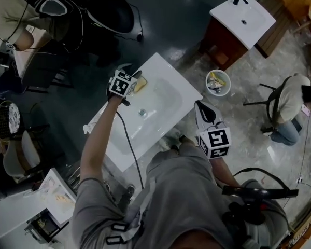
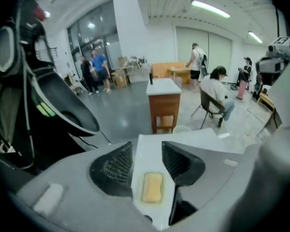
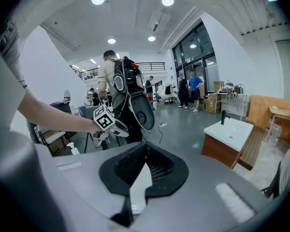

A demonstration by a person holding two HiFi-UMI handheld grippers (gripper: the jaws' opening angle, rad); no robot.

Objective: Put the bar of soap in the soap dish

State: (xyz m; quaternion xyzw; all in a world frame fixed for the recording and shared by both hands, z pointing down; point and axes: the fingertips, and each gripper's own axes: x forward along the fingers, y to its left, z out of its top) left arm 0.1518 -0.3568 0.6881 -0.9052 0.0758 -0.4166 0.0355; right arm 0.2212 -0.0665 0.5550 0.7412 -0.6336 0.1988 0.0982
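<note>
A yellow bar of soap (image 1: 140, 85) lies at the far corner of the white sink counter (image 1: 119, 144). In the left gripper view the soap (image 2: 152, 187) rests in a shallow white soap dish (image 2: 152, 203), seen from above between the jaws. My left gripper (image 1: 136, 79) hovers over it, open with nothing between its pads (image 2: 147, 153). My right gripper (image 1: 199, 106) is off the counter's near right edge, its tips together and holding nothing (image 3: 146, 151). The left gripper's marker cube (image 3: 104, 120) shows in the right gripper view.
The basin's drain (image 1: 142, 113) is at the counter's middle. A second vanity with a white top (image 1: 243, 17) stands at the back right, with a small bucket (image 1: 217, 82) near it. A person sits on a chair (image 1: 287, 105) at the right. Cables run down the left arm.
</note>
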